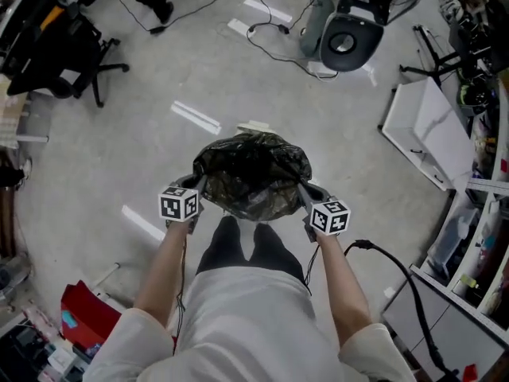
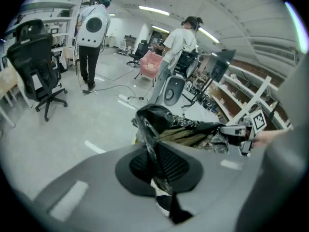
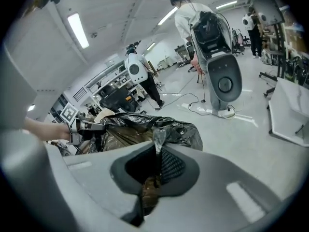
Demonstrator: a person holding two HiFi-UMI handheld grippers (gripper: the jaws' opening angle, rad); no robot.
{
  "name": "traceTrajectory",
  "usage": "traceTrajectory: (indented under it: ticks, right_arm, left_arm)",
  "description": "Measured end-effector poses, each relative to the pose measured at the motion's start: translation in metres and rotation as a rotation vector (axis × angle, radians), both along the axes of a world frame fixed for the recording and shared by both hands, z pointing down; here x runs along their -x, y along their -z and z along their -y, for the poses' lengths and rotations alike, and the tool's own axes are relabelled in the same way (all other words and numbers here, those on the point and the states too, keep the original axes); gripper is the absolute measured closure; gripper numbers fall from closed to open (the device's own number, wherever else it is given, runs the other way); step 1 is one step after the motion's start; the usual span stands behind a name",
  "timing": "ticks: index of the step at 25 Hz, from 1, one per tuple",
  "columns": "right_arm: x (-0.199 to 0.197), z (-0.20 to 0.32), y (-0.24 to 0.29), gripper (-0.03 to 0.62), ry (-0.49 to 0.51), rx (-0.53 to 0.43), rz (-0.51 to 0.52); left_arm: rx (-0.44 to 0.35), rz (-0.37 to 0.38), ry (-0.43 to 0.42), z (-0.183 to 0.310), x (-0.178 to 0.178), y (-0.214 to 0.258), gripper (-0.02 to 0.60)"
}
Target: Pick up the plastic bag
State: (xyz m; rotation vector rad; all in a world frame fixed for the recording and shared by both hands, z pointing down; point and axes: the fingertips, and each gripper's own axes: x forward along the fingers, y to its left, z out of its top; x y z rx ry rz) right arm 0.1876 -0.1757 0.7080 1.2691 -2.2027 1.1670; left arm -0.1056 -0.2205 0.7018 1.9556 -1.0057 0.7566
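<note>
A black plastic bag [image 1: 252, 173] hangs above the grey floor, stretched between my two grippers in the head view. My left gripper [image 1: 197, 185] is shut on the bag's left rim, and a strip of black film [image 2: 155, 154] runs between its jaws. My right gripper [image 1: 305, 191] is shut on the bag's right rim; the pinched film [image 3: 157, 151] shows in its own view. The bag's mouth [image 2: 186, 134] gapes open, with brownish contents inside. Each gripper view shows the opposite gripper, the right gripper [image 2: 244, 131] and the left gripper [image 3: 83, 126], across the bag [image 3: 145, 129].
A grey robot base [image 1: 348, 38] with cables stands ahead on the floor. A black office chair [image 1: 60, 54] is at the left, a white board [image 1: 425, 130] and shelves [image 1: 477, 237] at the right, a red bag [image 1: 83, 313] by my left leg. People stand further off [image 2: 91, 42].
</note>
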Motion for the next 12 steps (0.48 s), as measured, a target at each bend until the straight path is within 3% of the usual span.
traceTrajectory:
  ticks: [5,12]
  right_arm:
    - [-0.012,-0.017,0.071,0.591,0.025,-0.106,-0.012]
    - [-0.030,-0.021,0.178,0.591,-0.013,-0.286,0.031]
  left_arm:
    - [-0.093,-0.035,0.013,-0.015,-0.008,0.073,0.575]
    - [-0.259,-0.063,0.035,-0.033,-0.008,0.177,0.575]
